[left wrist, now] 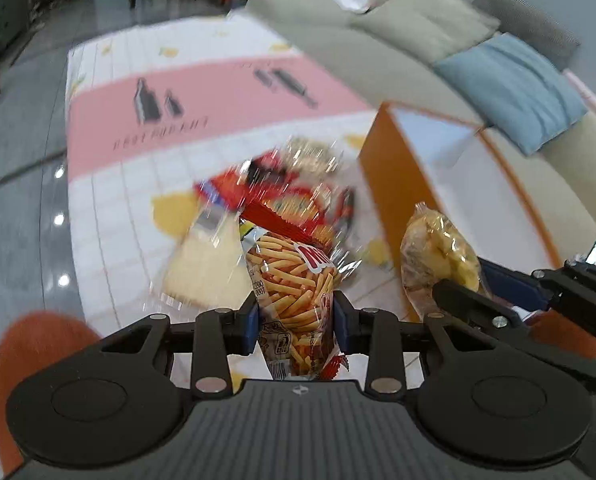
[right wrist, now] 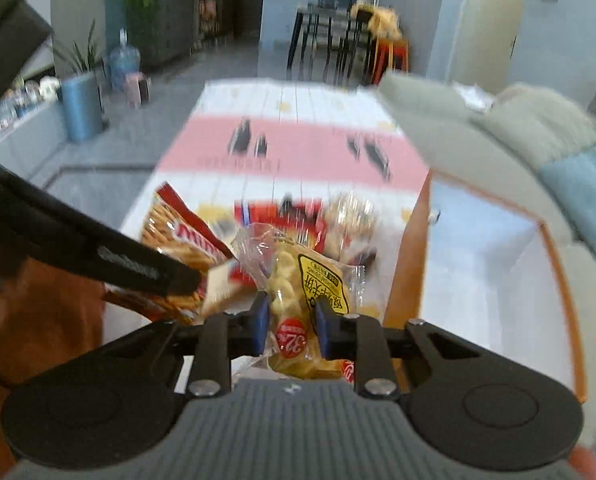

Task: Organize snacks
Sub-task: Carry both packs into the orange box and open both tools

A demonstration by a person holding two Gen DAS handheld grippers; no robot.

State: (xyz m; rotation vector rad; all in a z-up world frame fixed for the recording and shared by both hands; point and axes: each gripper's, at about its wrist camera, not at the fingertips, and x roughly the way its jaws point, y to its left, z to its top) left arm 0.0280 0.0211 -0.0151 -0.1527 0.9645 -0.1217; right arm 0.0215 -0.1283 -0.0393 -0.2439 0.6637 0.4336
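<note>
My left gripper (left wrist: 294,322) is shut on a red bag of stick snacks (left wrist: 294,296) and holds it above the mat. My right gripper (right wrist: 290,322) is shut on a clear bag of yellow puffed snacks (right wrist: 298,292); that bag (left wrist: 437,256) and the right gripper show at the right of the left wrist view. The stick snack bag (right wrist: 178,252) and the left gripper's arm show at the left of the right wrist view. An orange box with a white inside (left wrist: 437,160) stands open to the right (right wrist: 489,264). Several more snack packs (left wrist: 290,196) lie blurred on the mat ahead (right wrist: 317,224).
A white and pink play mat (left wrist: 218,92) covers the floor. A pale pack (left wrist: 206,268) lies left of the pile. A beige sofa with a blue cushion (left wrist: 509,84) runs along the right. Grey tiled floor (left wrist: 18,184) lies to the left; chairs stand far back.
</note>
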